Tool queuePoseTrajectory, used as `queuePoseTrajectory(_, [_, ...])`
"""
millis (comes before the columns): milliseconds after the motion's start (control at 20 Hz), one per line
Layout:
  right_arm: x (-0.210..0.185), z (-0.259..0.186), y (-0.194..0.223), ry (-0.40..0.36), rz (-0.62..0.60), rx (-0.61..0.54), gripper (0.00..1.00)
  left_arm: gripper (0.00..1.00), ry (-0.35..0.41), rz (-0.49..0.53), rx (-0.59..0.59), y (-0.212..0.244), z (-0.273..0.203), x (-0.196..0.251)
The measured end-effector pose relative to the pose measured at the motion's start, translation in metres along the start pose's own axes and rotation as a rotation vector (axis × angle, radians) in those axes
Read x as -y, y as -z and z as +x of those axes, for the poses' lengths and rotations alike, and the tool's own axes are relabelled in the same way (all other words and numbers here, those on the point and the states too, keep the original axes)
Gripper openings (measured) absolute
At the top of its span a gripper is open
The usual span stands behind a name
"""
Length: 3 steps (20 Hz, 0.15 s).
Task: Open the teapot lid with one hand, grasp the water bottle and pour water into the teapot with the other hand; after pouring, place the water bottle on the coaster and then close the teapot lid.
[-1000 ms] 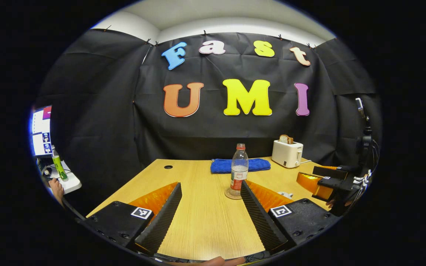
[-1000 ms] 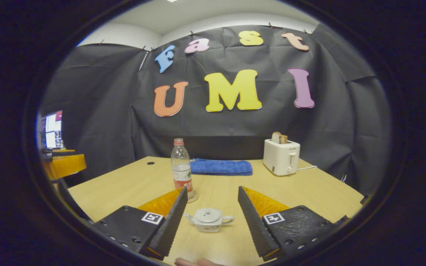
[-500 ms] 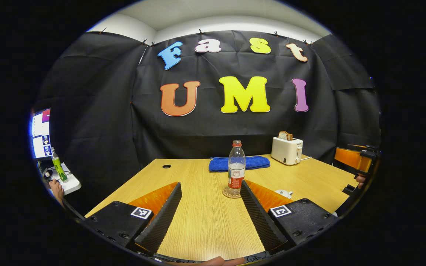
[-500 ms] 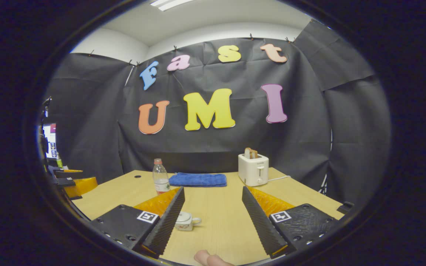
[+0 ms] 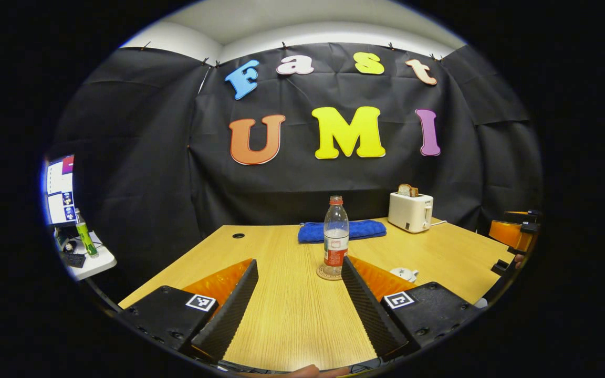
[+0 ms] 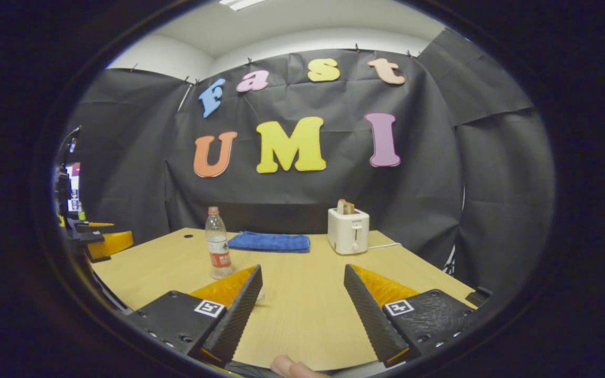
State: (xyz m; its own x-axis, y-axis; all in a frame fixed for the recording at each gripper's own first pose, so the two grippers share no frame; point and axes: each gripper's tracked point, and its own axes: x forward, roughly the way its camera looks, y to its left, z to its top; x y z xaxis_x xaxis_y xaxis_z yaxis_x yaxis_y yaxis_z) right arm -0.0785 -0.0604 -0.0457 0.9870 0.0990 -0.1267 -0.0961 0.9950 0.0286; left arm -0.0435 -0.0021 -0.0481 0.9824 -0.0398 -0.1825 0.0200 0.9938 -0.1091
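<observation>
A clear water bottle (image 5: 335,239) with a red cap and label stands upright on a round coaster (image 5: 327,274) at mid-table. My left gripper (image 5: 298,262) hovers open in front of it, and the bottle sits just beyond its right fingertip. A small white teapot (image 5: 404,273) rests to the right, partly behind that finger. In the right gripper view the bottle (image 6: 217,252) stands far off to the left. My right gripper (image 6: 302,269) is open over bare table, with only a sliver of the teapot (image 6: 260,297) showing past its left finger.
A blue towel (image 5: 342,231) and a white toaster (image 5: 410,211) holding toast sit at the back of the wooden table (image 5: 292,315). The right gripper's body (image 5: 512,234) hangs at the table's right edge. A side shelf with a monitor (image 5: 60,189) stands left.
The right gripper has drawn back and swung right, so the teapot slid from between its fingers to behind its left finger. The left gripper has barely moved.
</observation>
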Motion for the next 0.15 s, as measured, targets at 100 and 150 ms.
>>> queuePoseTrajectory(100, [-0.006,0.0,0.0013,-0.011,-0.016,0.003,0.92,1.0,-0.003,-0.022,0.01,-0.0024,0.001,0.0046])
queuePoseTrajectory(150, [-0.0072,-0.0001,0.0025,-0.013,-0.025,0.002,0.92,0.96,0.008,-0.032,0.012,-0.0009,0.0012,0.0077])
